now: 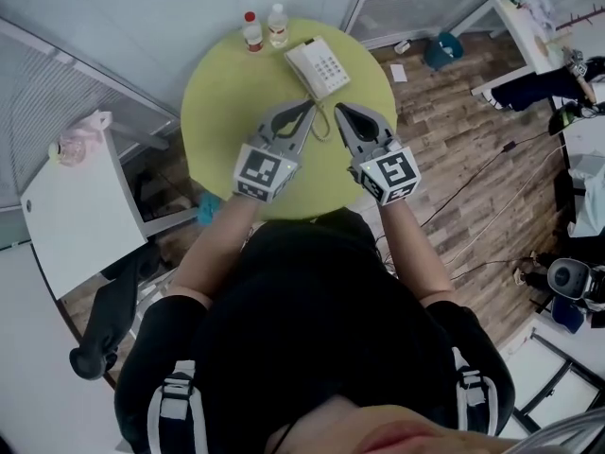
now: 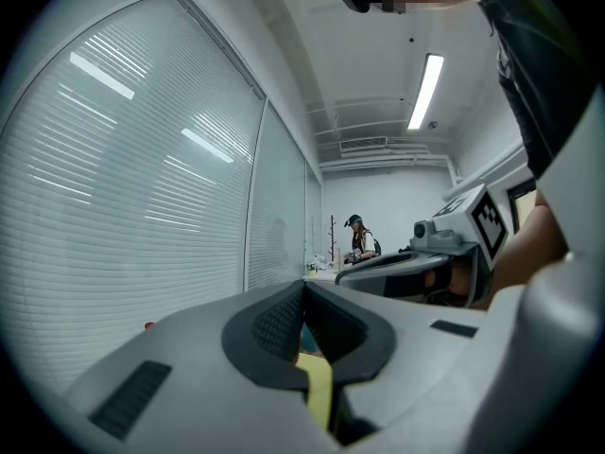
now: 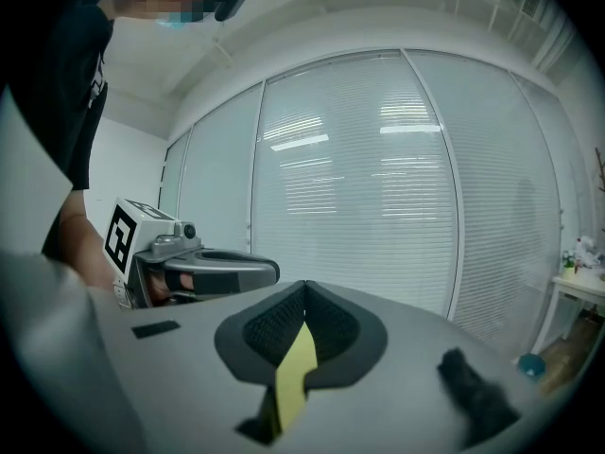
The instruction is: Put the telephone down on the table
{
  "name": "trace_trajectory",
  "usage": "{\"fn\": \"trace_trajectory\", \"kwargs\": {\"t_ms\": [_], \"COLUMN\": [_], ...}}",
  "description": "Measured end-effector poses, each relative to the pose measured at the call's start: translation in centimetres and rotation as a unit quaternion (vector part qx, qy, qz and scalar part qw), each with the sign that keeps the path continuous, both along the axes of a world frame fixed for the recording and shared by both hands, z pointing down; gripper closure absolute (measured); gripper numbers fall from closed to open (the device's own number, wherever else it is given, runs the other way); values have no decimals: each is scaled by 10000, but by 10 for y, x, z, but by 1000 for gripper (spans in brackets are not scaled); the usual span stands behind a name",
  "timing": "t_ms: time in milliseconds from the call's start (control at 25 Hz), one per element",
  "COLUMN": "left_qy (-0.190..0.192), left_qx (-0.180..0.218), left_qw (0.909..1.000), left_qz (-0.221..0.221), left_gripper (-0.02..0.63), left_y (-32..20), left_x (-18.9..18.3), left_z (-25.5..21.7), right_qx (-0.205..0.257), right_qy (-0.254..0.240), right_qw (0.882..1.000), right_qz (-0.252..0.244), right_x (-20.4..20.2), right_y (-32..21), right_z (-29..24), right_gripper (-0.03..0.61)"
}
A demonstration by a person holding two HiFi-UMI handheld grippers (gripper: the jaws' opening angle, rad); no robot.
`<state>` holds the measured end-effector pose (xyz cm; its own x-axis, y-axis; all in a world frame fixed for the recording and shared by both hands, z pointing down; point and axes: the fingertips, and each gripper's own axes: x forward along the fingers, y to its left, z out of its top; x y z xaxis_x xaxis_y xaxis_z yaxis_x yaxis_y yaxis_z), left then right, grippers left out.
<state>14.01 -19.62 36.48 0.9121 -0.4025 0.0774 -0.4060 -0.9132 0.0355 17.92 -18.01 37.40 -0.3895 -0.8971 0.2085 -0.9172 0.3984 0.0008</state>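
A white telephone [image 1: 318, 67] with its handset on the cradle lies on the far side of the round yellow-green table [image 1: 227, 102]. Its cord trails toward me between the grippers. My left gripper [image 1: 309, 106] is shut with nothing in it, its tips just short of the phone's near edge. My right gripper [image 1: 338, 110] sits beside it, also shut and empty. In the left gripper view the shut left gripper [image 2: 303, 288] points up at the blinds, with the right gripper [image 2: 444, 253] alongside. In the right gripper view the shut right gripper [image 3: 303, 288] faces the blinds, the left gripper [image 3: 189, 268] beside it. Neither gripper view shows the phone.
Two small bottles [image 1: 252, 32] [image 1: 277, 25] stand at the table's far edge. A white desk [image 1: 76, 206] and a black chair [image 1: 104, 320] are at the left. Another white table [image 1: 529, 26] and cables on the wooden floor lie at the right. A person [image 2: 358, 238] stands far off.
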Motion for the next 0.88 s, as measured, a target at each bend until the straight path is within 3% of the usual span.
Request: {"fn": "trace_trajectory", "kwargs": {"t_ms": [440,880], "left_qy": [117,31], "left_qx": [-156,-101], "left_qw": [9997,9971], "left_qz": [-167,-755], "left_gripper": [601,601], "left_y": [-40,-95], "left_x": [7,21], "left_z": [13,43], "right_qx": [-140,-241], "right_qy": [60,123], "right_qw": [9999,9989], "right_qz": [-13,-373], "right_x": [13,42], "right_y": [-38,-101], "right_z": [11,44], "right_gripper": [563,563]}}
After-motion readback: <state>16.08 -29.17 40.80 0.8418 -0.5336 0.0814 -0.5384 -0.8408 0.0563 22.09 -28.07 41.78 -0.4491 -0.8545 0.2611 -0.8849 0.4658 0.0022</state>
